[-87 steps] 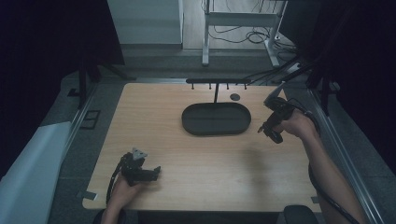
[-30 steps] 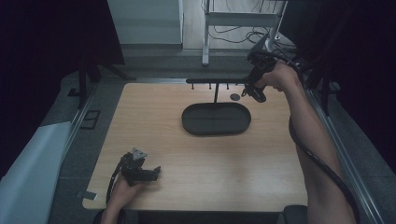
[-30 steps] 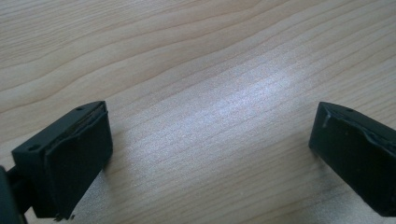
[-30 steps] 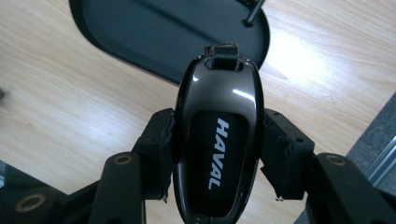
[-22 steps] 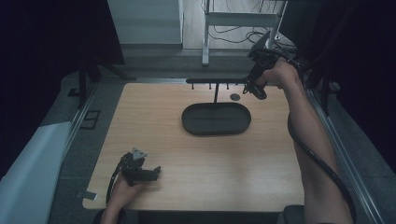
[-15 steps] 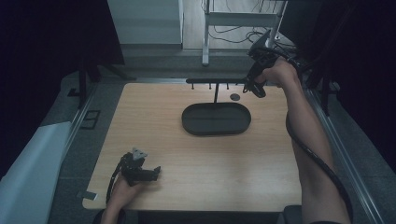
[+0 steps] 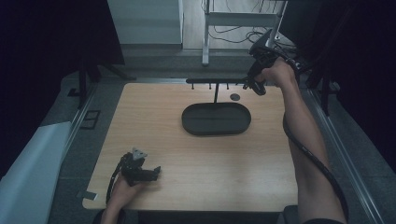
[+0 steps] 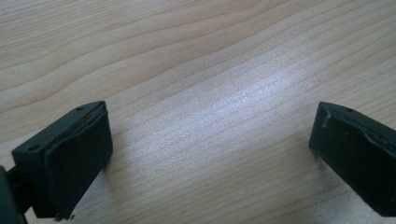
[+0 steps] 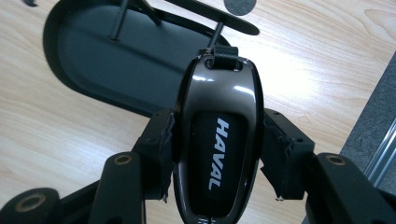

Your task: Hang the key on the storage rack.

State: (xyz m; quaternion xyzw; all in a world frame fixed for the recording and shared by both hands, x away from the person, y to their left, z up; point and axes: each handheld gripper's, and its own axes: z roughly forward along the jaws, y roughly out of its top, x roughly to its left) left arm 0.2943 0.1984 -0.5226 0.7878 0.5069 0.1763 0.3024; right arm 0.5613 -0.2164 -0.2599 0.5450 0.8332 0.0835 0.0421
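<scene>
Since the moment about three seconds before, the right gripper point(image 7: 252, 83) had travelled from beside the tray's right end up and back to the far edge of the desk point(image 7: 154, 126), and in the last half second it had barely shifted. It hung at the right tip of the black hook rack point(image 7: 215, 81), the slim bar on a post that stands behind the oval tray point(image 7: 216, 118).

From the right gripper view the reason looked plain: its jaws were clamped on the flanks of a glossy dark car key fob point(image 9: 216, 135) (the white lettering read HAVAL), held lengthwise so that the strap loop point(image 9: 219, 52) at its far end pointed at the rack. I judged the fob was held that way to leave the loop free to slip over one of the small pegs under the bar; whether the loop was already touching a peg I could not tell. A small dark disc point(image 7: 235, 97) lay on the desk just beside the rack's post.

The right arm was stretched almost fully forward along the desk's right side, wrist bent so the gripper tipped downward toward the rack.

The left gripper point(image 7: 152, 173) rested on the near left part of the desk, well apart from all this, its jaws spread wide over bare wood, holding nothing, the hand point(image 7: 122, 187) relaxed behind it.
</scene>
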